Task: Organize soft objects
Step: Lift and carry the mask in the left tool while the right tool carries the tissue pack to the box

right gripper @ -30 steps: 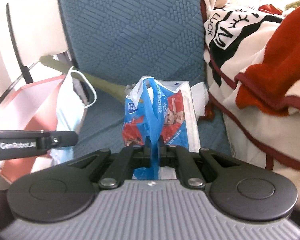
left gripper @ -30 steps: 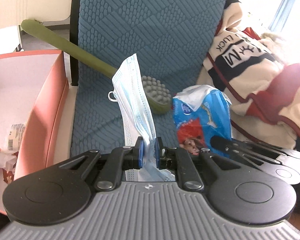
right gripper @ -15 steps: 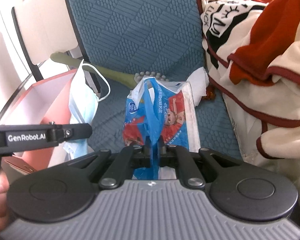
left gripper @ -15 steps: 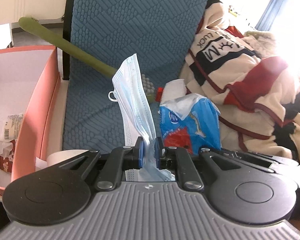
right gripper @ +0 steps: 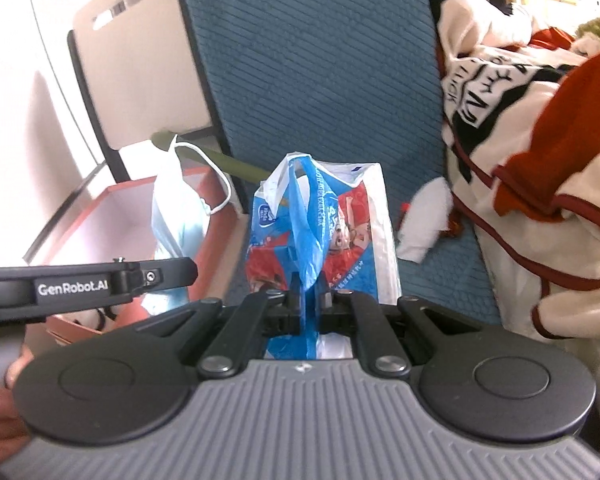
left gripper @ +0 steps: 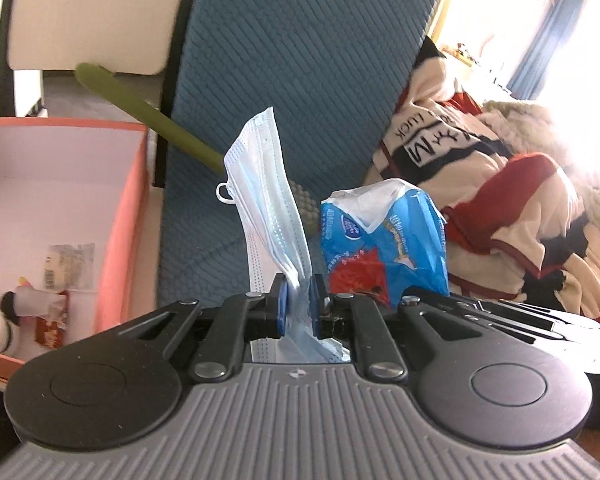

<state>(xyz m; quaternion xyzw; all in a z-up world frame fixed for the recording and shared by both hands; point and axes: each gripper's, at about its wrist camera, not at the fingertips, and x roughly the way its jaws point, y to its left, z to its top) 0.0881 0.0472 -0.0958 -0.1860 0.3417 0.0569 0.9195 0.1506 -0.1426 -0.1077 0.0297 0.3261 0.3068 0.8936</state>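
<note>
My left gripper (left gripper: 299, 300) is shut on a light blue face mask (left gripper: 266, 200) that stands up from the jaws. The mask also shows in the right wrist view (right gripper: 180, 216), over the box. My right gripper (right gripper: 309, 292) is shut on the blue handle of a blue, red and white plastic bag (right gripper: 332, 236). The bag also shows in the left wrist view (left gripper: 384, 248), just right of the mask. Both are held above a blue chair seat (left gripper: 204, 256).
An orange box with a white inside (left gripper: 120, 216) stands to the left, with a small plush toy (left gripper: 4, 320) and a packet in it. A green long-handled brush (left gripper: 140, 112) lies across the chair. A cream, red and black blanket (left gripper: 500, 184) is piled on the right.
Both grippers have pulled back and up from the chair with the mask and the bag still held. The view has shifted left, so more of the box's inside shows.
</note>
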